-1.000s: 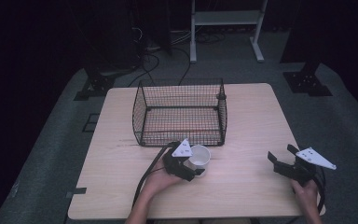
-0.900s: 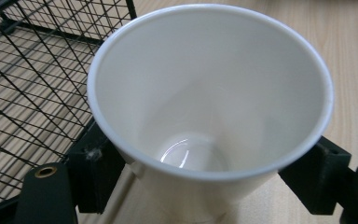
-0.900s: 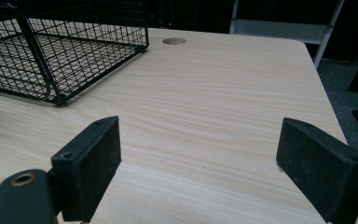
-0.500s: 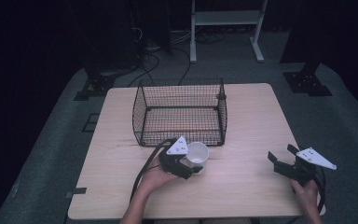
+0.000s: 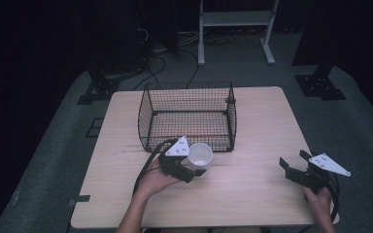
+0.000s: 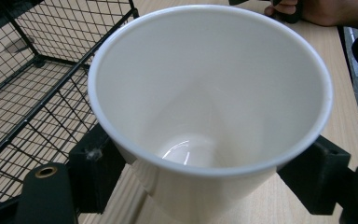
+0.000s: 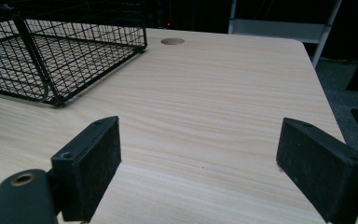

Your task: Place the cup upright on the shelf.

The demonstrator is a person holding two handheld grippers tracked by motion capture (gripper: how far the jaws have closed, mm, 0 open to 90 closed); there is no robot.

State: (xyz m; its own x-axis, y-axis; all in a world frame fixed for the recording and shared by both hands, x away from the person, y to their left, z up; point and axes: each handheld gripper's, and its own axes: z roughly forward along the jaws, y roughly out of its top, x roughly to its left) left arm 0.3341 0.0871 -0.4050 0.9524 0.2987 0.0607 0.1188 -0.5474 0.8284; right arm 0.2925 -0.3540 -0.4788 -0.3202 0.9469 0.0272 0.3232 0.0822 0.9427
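A white cup (image 5: 200, 155), empty inside, sits between the jaws of my left gripper (image 5: 194, 163), just in front of the black wire basket (image 5: 148, 121). In the left gripper view the cup (image 6: 205, 107) is tilted toward the camera, and the left gripper (image 6: 205, 186) is shut on its lower wall from both sides. I cannot tell whether the cup touches the table (image 5: 252, 194). My right gripper (image 5: 292, 161) is at the table's front right, open, with nothing between its fingers (image 7: 93, 158).
The wire basket (image 7: 65, 51) stands open-topped at the middle back of the wooden table, with nothing in it. A round cable hole (image 7: 172, 41) lies behind it. The person's other hand (image 6: 317, 9) shows past the cup. Dark floor and stands surround the table.
My left gripper has carried the cup a little to the left and closer to the basket's front wall. The right gripper has stayed where it was.
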